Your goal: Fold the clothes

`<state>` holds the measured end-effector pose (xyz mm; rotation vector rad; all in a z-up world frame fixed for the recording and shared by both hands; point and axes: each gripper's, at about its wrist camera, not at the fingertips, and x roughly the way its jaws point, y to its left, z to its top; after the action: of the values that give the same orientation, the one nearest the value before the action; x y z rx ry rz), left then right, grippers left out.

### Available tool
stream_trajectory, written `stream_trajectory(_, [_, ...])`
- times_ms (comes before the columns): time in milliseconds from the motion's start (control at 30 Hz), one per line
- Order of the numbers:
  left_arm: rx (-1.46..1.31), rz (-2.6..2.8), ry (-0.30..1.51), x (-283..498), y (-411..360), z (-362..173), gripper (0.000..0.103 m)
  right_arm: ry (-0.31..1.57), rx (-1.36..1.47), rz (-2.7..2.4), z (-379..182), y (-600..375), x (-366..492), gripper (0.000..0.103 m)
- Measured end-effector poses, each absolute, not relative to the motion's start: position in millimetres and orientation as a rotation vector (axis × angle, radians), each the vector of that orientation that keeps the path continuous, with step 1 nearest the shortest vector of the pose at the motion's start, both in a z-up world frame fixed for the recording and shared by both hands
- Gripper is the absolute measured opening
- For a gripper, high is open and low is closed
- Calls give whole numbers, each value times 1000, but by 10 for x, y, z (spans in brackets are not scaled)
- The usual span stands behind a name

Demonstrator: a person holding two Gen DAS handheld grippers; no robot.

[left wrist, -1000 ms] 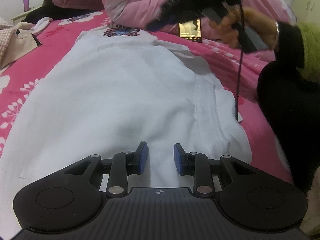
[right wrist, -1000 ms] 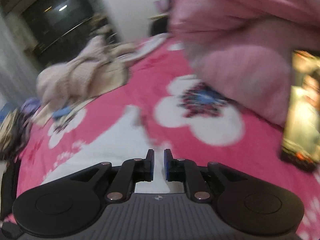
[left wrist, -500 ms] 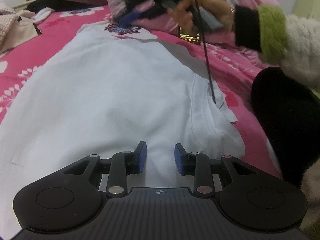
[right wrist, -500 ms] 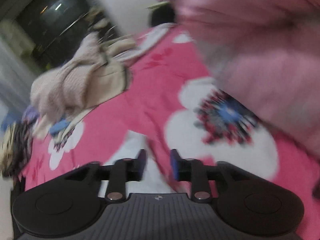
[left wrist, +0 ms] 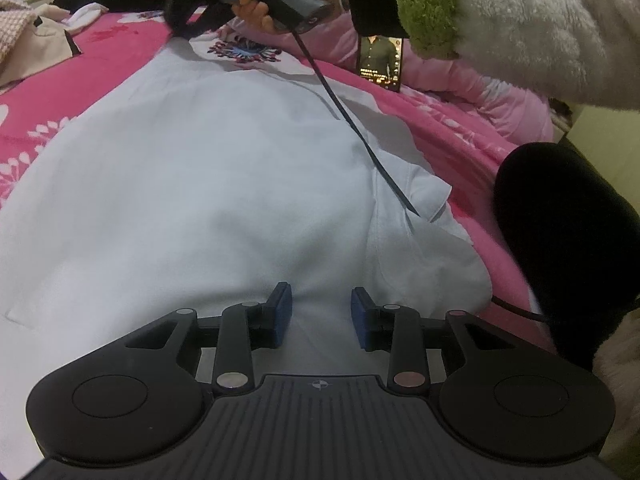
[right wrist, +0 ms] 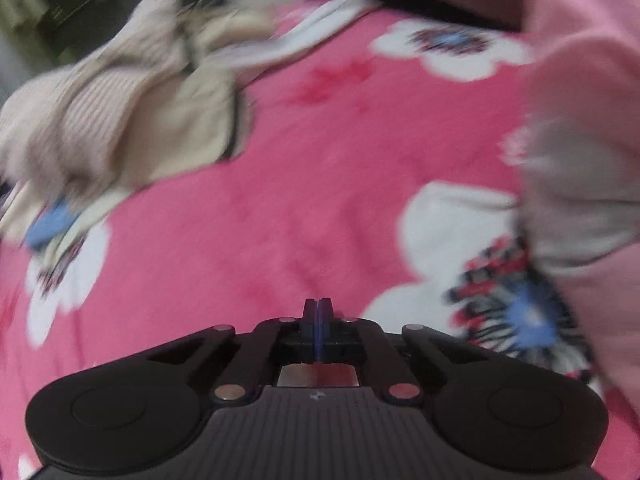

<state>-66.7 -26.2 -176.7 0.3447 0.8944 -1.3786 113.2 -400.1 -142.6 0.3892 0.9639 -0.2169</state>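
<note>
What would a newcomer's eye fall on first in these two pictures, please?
First, the white garment spread flat over the pink floral bedsheet, filling the left wrist view with the left gripper open just above its near edge. Next, the lit phone propped against the pink quilt at the far right.

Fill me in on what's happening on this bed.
A person is folding clothes with a handheld gripper in each hand. A white garment lies spread on the pink floral bedspread. The left gripper hovers open over its near edge, gripping nothing. The right gripper has just snapped shut at the garment's far end; whether it caught cloth isn't visible. No fold yet.
</note>
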Motion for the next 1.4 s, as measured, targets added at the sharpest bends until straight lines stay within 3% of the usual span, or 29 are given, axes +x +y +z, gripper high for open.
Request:
stream_trajectory(267, [336,-1375,902,-655,-270,-1768,33,869,431,-77,-1221,-4044,885,6])
stream_trajectory(300, [335,-1373,904,-653,-276,-1768,33,901,426,-9,-1244,-3978,889,11])
stream_trajectory(333, [338,-1372,904,-654,-281,-1765,33,933,421,60,-1267,-3912,892,22])
stream_trajectory(367, [342,-1371,902,-656,-286,-1762,33,966,416,118,-1300,-3850,900,25])
stream_trajectory(467, [359,-1365,892,-675,-300,-1746,33,1035,368,-9,-1535,-3808,989,17])
stream_trajectory(567, [363,-1352,883,-695,-296,-1744,33,900,312,-282,-1418,-3937,887,23])
stream_trajectory(767, [346,-1336,880,-755,-273,-1725,33,709,273,-176,-742,-3957,133,25])
stream_trajectory(900, [335,-1370,889,-805,-231,-1674,33,657,160,-37,-231,-3679,-477,43])
stream_trajectory(967, [318,-1379,887,-801,-179,-1606,33,665,167,27,-75,-3571,-646,45])
stream_trajectory(1100, [262,-1321,852,-653,-30,-1409,33,725,220,122,4,-3360,-762,44])
stream_trajectory(1233, [223,-1141,816,-347,126,-1252,34,855,222,120,-447,-3098,-338,32])
stream_trajectory(1400, [217,-921,892,-43,349,-1403,34,935,166,169,-1046,-2857,165,30])
